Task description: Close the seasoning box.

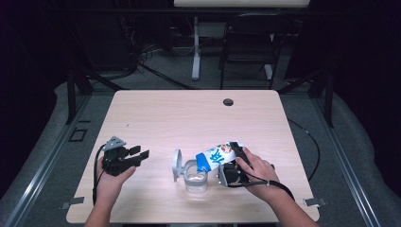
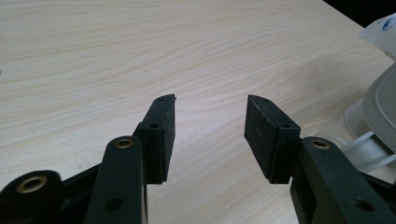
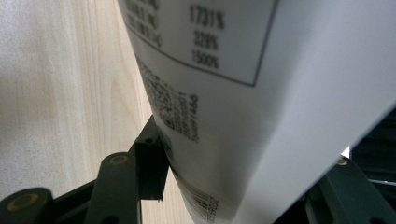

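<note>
A white bottle [image 1: 218,155] with blue and red print lies tilted, its blue end lowered over a clear jar [image 1: 195,178] at the front middle of the table. The jar's grey lid [image 1: 177,164] stands swung up on its left side. My right gripper [image 1: 235,152] is shut on the bottle's upper body; in the right gripper view the bottle's white printed wall [image 3: 261,93] sits between the jaws, with one pad [image 3: 152,163] pressed against it. My left gripper [image 1: 138,155] rests on the table to the left, open and holding nothing [image 2: 210,135]. To its right are the grey lid [image 2: 380,116] and the bottle [image 2: 380,28].
The light wooden table [image 1: 189,118] has a round cable hole [image 1: 228,101] near its back edge. A dark chair [image 1: 250,42] and a white table leg [image 1: 196,52] stand beyond the table. A black cable [image 1: 309,142] runs off the right edge.
</note>
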### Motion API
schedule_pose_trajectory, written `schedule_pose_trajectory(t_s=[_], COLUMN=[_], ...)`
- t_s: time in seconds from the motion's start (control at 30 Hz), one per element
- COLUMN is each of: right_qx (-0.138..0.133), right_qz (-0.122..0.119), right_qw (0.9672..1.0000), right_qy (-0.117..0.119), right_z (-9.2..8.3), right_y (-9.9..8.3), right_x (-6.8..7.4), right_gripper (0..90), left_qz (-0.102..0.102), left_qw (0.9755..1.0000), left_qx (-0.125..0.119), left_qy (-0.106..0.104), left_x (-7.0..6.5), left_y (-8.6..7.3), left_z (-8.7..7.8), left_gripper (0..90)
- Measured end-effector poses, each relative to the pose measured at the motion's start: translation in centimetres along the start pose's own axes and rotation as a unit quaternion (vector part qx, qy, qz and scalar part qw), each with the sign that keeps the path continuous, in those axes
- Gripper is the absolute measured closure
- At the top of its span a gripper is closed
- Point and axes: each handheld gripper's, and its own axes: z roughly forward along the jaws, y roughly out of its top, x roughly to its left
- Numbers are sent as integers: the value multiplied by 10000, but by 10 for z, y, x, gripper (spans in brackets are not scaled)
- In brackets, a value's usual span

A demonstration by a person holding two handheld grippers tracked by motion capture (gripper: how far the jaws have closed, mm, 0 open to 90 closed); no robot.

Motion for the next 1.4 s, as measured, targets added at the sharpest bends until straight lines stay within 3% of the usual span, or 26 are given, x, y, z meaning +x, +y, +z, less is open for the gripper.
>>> schedule_pose_trajectory(t_s=[0.57,1.17,1.23,1.27,1.33,1.4], right_qx=[-73,-8,33,-57,114,41], right_qz=[-128,-249,-357,-290,-428,-425], right_qw=[9999,9984,9979,9979,9972,9974], right_qy=[59,506,535,571,600,586], right_z=[1,0,0,1,-1,0], right_y=[0,0,0,-1,1,1], right_x=[-3,-11,-14,-13,-15,-15], right_gripper=[462,464,464,464,464,464], left_qz=[-21,-31,-18,-19,-19,-38], left_qw=[10000,10000,10000,10000,10000,10000], left_qx=[-5,-2,-10,-9,-4,-19], left_qy=[26,4,42,41,43,29], left_x=[0,2,2,2,2,2], left_y=[0,-1,-1,-1,-1,-1], left_z=[0,0,0,0,0,1], left_gripper=[537,537,537,537,537,537])
